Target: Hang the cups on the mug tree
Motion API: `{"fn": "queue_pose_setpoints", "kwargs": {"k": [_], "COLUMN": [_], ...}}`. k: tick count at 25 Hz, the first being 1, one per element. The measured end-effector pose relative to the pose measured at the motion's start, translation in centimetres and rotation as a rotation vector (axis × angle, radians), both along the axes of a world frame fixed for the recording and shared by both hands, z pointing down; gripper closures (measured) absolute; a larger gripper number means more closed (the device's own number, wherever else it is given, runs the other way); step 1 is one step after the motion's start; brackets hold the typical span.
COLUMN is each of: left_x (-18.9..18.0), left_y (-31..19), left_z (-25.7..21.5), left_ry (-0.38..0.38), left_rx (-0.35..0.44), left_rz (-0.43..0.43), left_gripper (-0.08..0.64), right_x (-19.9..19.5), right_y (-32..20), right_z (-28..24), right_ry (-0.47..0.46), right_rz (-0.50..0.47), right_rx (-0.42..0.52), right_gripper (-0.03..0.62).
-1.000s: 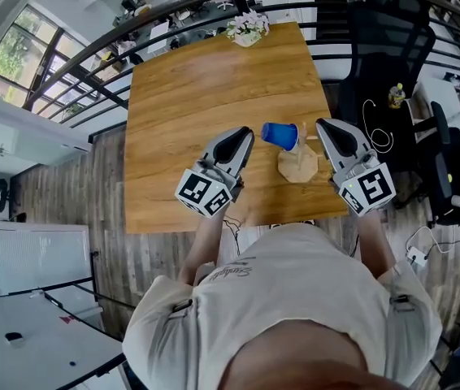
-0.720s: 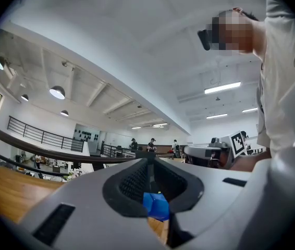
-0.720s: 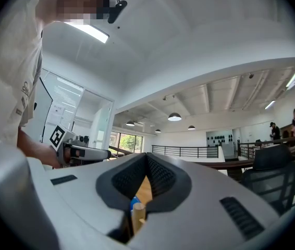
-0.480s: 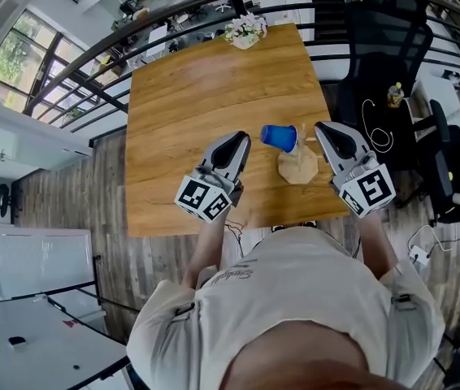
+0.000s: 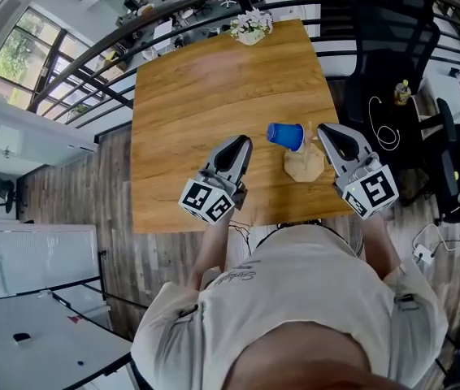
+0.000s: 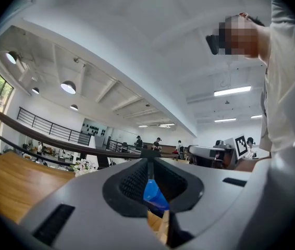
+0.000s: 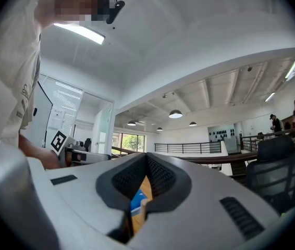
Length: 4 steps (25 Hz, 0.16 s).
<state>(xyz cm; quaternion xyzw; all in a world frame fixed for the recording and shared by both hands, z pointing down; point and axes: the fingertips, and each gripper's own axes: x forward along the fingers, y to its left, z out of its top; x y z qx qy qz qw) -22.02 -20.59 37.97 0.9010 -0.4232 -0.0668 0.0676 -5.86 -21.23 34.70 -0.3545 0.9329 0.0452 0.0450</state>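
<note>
A blue cup (image 5: 284,135) hangs tilted on a peg of the small wooden mug tree (image 5: 304,164), which stands near the table's front right edge. My left gripper (image 5: 244,142) rests shut and empty on the table, just left of the cup. On the tree's right side my right gripper (image 5: 324,128) is also shut with nothing in it. In the left gripper view the jaws (image 6: 148,163) meet, with the blue cup (image 6: 152,191) and a bit of wood behind them. Past the right gripper's jaws (image 7: 147,159) the cup (image 7: 136,203) and a peg (image 7: 144,210) show.
The wooden table (image 5: 214,96) carries a flower vase (image 5: 250,28) at its far edge. A black office chair (image 5: 388,31) and cables stand to the right. A dark railing (image 5: 92,71) runs along the left and the far side.
Nothing has been taken hold of or let go. Both grippers stay shut beside the tree, and the whole picture has shifted slightly.
</note>
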Motion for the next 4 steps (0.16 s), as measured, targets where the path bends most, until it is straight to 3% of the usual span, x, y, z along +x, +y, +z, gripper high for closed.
{"fn": "queue_pose_setpoints", "kwargs": {"k": [4], "left_x": [-1.12], "left_y": [-0.35], "left_z": [1.15], "left_ry": [0.045], "left_rx": [-0.029], "left_rz": [-0.014], "left_gripper": [0.517], "right_x": [-0.77], "right_y": [0.07], "right_z": [0.95], "right_ry": [0.001], "right_rz": [-0.017], "right_rx": [-0.018], "right_gripper": [0.597]}}
